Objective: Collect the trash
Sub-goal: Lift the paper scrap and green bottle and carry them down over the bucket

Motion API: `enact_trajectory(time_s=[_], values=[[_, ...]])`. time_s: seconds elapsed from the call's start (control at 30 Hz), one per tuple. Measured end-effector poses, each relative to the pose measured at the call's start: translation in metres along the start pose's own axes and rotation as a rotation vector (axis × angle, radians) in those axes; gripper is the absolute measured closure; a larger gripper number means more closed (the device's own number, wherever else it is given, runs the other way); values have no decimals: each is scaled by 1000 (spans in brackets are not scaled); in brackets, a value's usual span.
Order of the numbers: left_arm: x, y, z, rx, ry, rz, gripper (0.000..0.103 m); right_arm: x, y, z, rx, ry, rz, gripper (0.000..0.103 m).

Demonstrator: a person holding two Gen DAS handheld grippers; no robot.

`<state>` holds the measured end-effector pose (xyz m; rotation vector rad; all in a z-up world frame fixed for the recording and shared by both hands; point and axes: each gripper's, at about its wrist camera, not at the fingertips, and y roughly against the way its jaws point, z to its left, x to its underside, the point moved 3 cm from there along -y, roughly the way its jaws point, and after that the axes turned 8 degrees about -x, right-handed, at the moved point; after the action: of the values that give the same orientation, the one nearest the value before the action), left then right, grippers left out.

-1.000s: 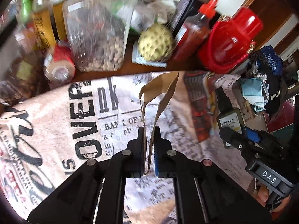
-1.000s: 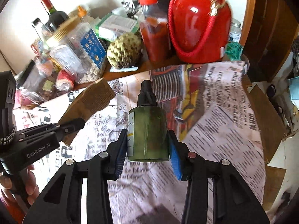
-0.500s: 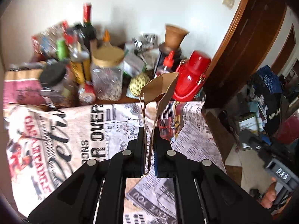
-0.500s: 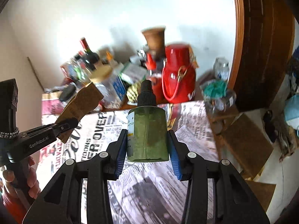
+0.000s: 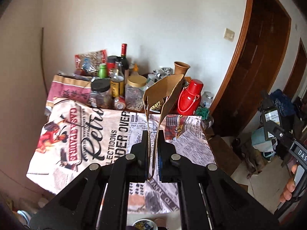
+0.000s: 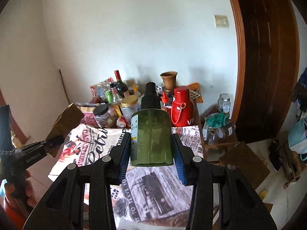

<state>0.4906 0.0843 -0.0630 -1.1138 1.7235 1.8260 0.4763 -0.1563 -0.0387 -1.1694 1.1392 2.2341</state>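
The cloth-covered table stands against the wall, jars and bottles crowded along its far edge at twelve o'clock. The flask stands at their two o'clock end, a clay pot behind it. The door lies at three o'clock, with floor clutter before it.

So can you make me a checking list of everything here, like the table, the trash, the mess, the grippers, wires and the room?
Surface: table covered by a newspaper-print cloth.
Job's things: folded cardboard piece and green spray bottle, both lifted off the table.
Clutter: jars, bottles, snack bags and a red flask crowded at the table's far edge.
Grippers: left gripper shut on the cardboard piece; right gripper shut on the spray bottle.
Cables: nothing seen.
Surroundings: white wall, wooden door frame, piled belongings on the floor.
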Motion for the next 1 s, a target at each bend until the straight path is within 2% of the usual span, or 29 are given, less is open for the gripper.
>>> enact_trajectory(time_s=[0.3,0.47,0.73,1.0], values=[[31,75,36,56,-38,-63,97,34,58,42,63,-36,-80,65],[66,113,62,84,-87,-45,97,70,81,79,101,-66,-82,65],[140,129,97,111,-101,91,97,131,91,118,141,-78,17,65],[194,116,96,130,-132,228,97,184,88,114,152,-142,157,65]])
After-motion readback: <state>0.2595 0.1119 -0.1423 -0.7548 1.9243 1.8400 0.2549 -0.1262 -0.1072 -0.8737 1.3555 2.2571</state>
